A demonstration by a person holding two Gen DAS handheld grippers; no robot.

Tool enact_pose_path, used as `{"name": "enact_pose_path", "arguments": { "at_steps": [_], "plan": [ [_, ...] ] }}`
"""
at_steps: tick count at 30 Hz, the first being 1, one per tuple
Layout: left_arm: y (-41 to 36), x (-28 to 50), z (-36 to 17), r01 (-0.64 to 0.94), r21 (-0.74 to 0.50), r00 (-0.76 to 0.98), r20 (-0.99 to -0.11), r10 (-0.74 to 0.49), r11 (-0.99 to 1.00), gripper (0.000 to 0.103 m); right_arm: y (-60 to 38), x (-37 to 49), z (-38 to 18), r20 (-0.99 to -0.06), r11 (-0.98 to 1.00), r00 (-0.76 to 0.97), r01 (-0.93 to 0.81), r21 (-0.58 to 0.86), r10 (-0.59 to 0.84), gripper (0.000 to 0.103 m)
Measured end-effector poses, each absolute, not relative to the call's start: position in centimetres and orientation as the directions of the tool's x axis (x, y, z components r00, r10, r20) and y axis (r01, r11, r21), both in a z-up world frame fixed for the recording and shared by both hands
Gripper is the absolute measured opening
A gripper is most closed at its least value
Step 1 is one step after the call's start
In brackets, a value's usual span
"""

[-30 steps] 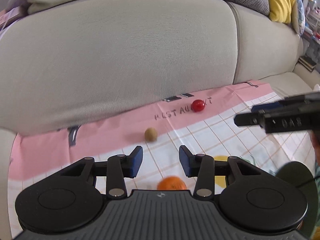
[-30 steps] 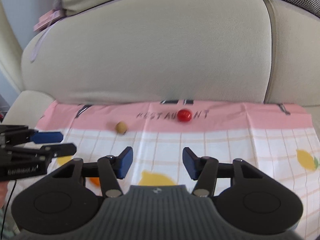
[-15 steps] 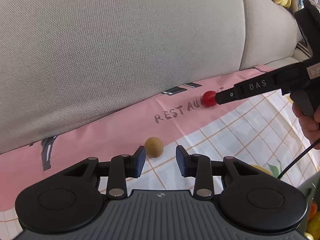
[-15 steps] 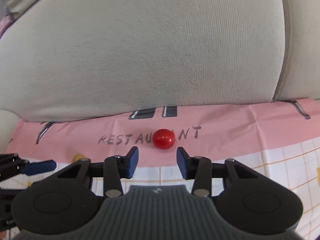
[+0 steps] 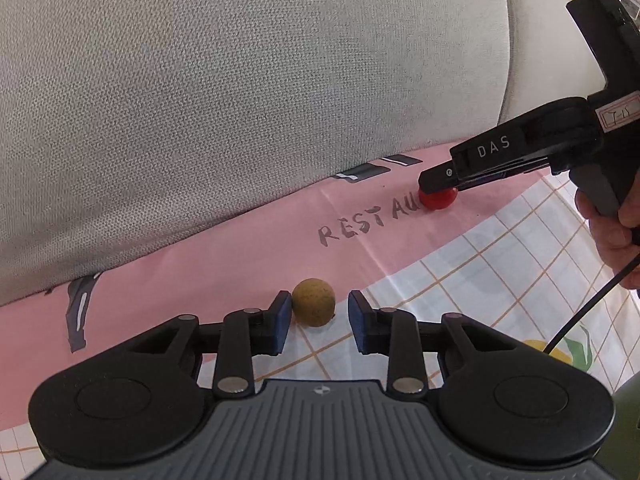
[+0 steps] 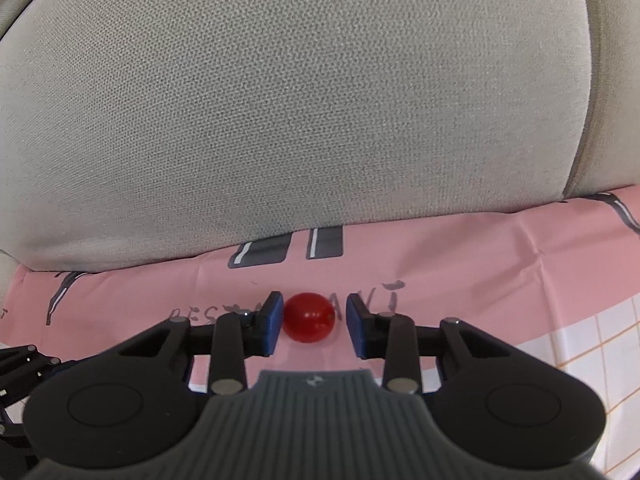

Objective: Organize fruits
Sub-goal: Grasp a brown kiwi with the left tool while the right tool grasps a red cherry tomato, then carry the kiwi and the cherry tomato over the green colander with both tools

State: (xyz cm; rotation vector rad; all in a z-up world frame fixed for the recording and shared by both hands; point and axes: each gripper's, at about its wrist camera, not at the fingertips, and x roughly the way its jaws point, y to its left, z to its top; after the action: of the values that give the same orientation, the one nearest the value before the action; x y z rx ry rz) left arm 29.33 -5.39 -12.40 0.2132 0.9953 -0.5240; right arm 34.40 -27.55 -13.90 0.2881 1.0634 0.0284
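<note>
In the left wrist view, the right gripper [image 5: 436,184] covers the top of the red fruit [image 5: 438,201] and the rest of the printed word [image 5: 368,220] on the pink cloth [image 5: 240,264]. A hand [image 5: 612,224] is cut off at the right edge. In the right wrist view, the red fruit [image 6: 309,317] and jaws hide the word's middle letters, and the left gripper [image 6: 20,364] is cropped at the lower left.

1. Left gripper [image 5: 316,322]: black linkage arms with silver rivets, blue pads on the jaws, ribbed grey housing, two round black discs.
2. Right gripper [image 6: 309,326]: the same build; its side reads "DAS", with a white handwritten label.
3. A black cable trails from its grey handle.
</note>
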Motion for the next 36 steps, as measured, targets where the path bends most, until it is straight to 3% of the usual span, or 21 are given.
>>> {"name": "enact_pose_path", "arguments": {
  "at_steps": [4,6,20,30,36],
  "plan": [
    [-5.7,29.4,-12.9,0.506,-0.072,0.418,-0.851,-0.318,0.859,0.031,-26.9,34.8,-14.7,-0.861,0.961,0.479,0.11,0.254,0.172,0.032],
    [-5.7,29.6,-13.1,0.497,-0.084,0.418,-0.849,-0.323,0.864,0.028,-26.8,34.9,-14.8,-0.858,0.961,0.482,0.105,0.256,0.176,0.027],
    [-6.0,28.9,-12.8,0.486,-0.055,0.441,-0.846,-0.299,0.872,0.027,-25.8,34.2,-15.0,-0.859,0.975,0.49,0.072,0.211,0.15,0.025],
    [-5.6,25.7,-8.6,0.481,-0.002,0.487,-0.831,-0.27,0.876,0.027,-25.7,30.2,-11.1,-0.822,0.961,0.531,0.051,0.273,0.205,0.025],
    [-4.2,22.5,-4.6,0.434,-0.033,0.511,-0.814,-0.276,0.9,0.027,-24.4,26.2,-7.6,-0.779,0.937,0.565,0.029,0.347,0.271,0.025]
  ]
}}
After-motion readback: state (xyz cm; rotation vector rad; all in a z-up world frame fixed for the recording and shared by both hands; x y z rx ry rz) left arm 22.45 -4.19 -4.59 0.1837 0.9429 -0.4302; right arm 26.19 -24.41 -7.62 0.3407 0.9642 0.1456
